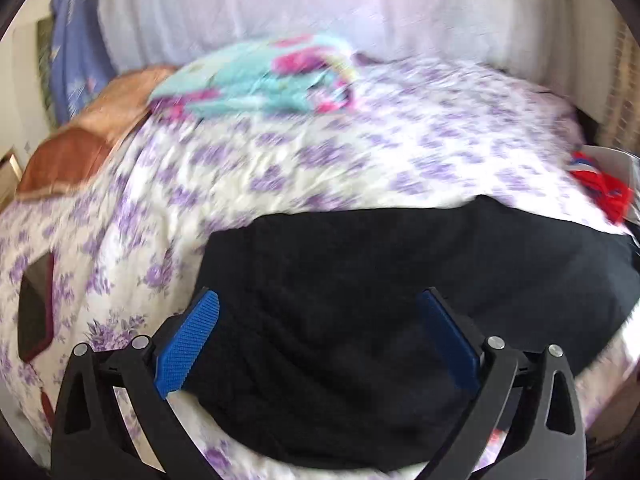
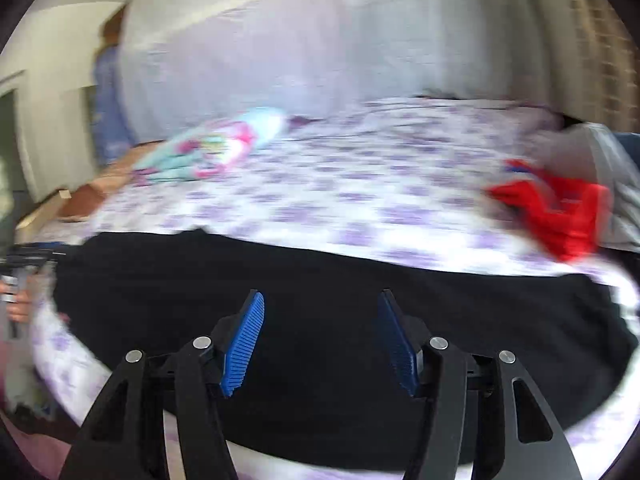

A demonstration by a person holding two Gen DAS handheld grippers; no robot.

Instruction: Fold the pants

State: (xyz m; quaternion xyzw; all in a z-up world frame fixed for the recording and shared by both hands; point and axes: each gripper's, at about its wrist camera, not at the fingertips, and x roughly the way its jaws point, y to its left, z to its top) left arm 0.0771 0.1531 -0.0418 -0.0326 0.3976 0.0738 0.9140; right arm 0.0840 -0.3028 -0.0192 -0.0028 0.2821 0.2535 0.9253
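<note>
Bed (image 1: 320, 160) covered with a white sheet printed in purple flowers. Black pants (image 1: 380, 280) lie flat directly beneath and ahead of the claws. A turquoise-and-pink cloth (image 1: 256, 80) rests far ahead, to the left; a red garment (image 2: 560, 212) ahead right; a dark phone (image 1: 36, 316) lies left.

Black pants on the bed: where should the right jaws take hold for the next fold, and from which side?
Probably the right end of the pants, where the cloth stops against the floral bedspread. Come in low from the right, one jaw slipped under that edge: the pants lie flat, so only an edge gives purchase. The right gripper hangs open above the middle, holding nothing. Blur hides whether that end is waistband or hem.
</note>
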